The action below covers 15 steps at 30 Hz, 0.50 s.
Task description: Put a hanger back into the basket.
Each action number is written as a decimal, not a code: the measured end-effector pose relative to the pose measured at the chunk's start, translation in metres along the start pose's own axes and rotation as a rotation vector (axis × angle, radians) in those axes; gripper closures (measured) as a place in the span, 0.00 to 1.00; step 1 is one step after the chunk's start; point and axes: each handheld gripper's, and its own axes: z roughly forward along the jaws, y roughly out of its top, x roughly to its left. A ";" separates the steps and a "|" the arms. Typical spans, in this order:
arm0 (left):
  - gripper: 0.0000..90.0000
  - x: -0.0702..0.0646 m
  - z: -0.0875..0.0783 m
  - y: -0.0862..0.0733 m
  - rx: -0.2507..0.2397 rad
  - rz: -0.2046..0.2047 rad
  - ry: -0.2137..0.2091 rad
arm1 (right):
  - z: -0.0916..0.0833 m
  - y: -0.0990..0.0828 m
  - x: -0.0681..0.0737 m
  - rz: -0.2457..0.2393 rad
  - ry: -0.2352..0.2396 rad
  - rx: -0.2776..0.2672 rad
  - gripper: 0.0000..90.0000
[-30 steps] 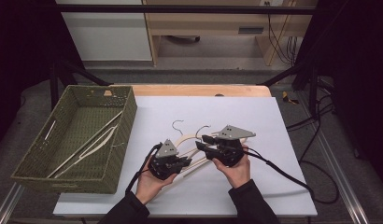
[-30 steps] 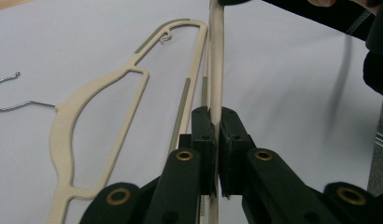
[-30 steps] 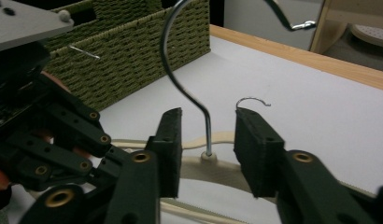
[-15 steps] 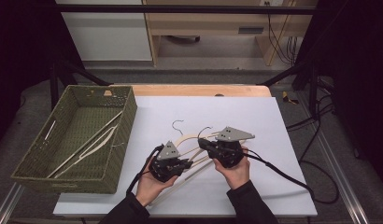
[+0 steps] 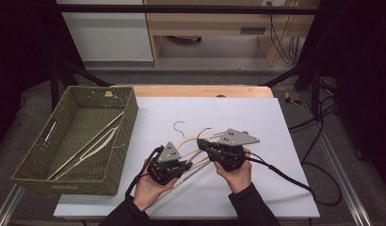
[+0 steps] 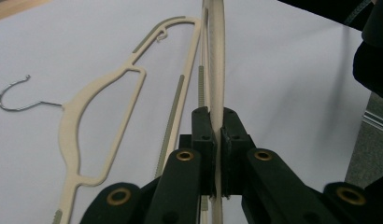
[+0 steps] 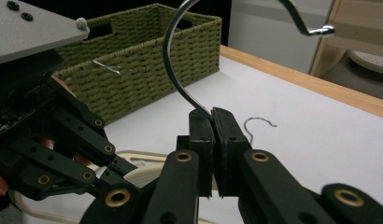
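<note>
Here the right tongs [image 7: 213, 122] hide the hanger [image 7: 180, 70] neck.

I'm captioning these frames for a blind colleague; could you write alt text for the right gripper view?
The right gripper is shut on the metal hook of a cream hanger, the hook curving up above its black jaws. The left gripper sits close at the left, with a green woven basket behind it on the white table.

A white-covered worktop [image 5: 238, 113] stands before a pale wooden bench [image 5: 214, 21], a grey floor [image 5: 191, 77] and black cables [image 5: 280, 33].
</note>
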 end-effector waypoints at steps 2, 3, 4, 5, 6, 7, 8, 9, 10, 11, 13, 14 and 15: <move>0.96 0.000 -0.002 0.000 0.004 -0.001 0.012 | -0.003 0.002 0.000 0.007 0.022 -0.015 0.88; 0.96 0.001 -0.003 0.000 -0.002 -0.001 0.015 | -0.005 0.003 0.000 0.011 0.025 -0.021 0.85; 0.96 0.003 -0.005 0.000 -0.007 -0.010 0.018 | -0.007 0.004 -0.001 0.005 0.020 -0.028 0.81; 0.96 0.005 -0.007 0.000 -0.011 -0.017 0.017 | -0.009 0.005 -0.001 0.001 0.016 -0.033 0.78; 0.96 0.007 -0.010 0.000 -0.018 -0.022 0.017 | -0.012 0.006 -0.001 -0.003 0.021 -0.037 0.74; 0.96 0.009 -0.013 0.000 -0.028 -0.027 0.022 | -0.015 0.007 -0.002 -0.005 0.023 -0.040 0.70; 0.96 0.011 -0.016 0.000 -0.036 -0.033 0.022 | -0.018 0.007 -0.002 -0.009 0.024 -0.048 0.68; 0.96 0.013 -0.020 0.000 -0.045 -0.038 0.022 | -0.020 0.007 -0.003 -0.014 0.027 -0.056 0.66; 0.96 0.015 -0.025 0.001 -0.055 -0.040 0.027 | -0.023 0.008 -0.003 -0.014 0.032 -0.056 0.63; 0.96 0.016 -0.029 0.001 -0.066 -0.044 0.027 | -0.026 0.008 -0.005 -0.015 0.029 -0.056 0.60; 0.96 0.019 -0.038 0.002 -0.085 -0.047 0.035 | -0.032 0.008 -0.008 -0.009 0.024 -0.064 0.55; 0.96 0.020 -0.043 0.003 -0.092 -0.047 0.040 | -0.035 0.008 -0.009 -0.004 0.015 -0.075 0.52; 0.96 0.022 -0.048 0.004 -0.108 -0.046 0.048 | -0.038 0.009 -0.012 -0.003 0.010 -0.082 0.48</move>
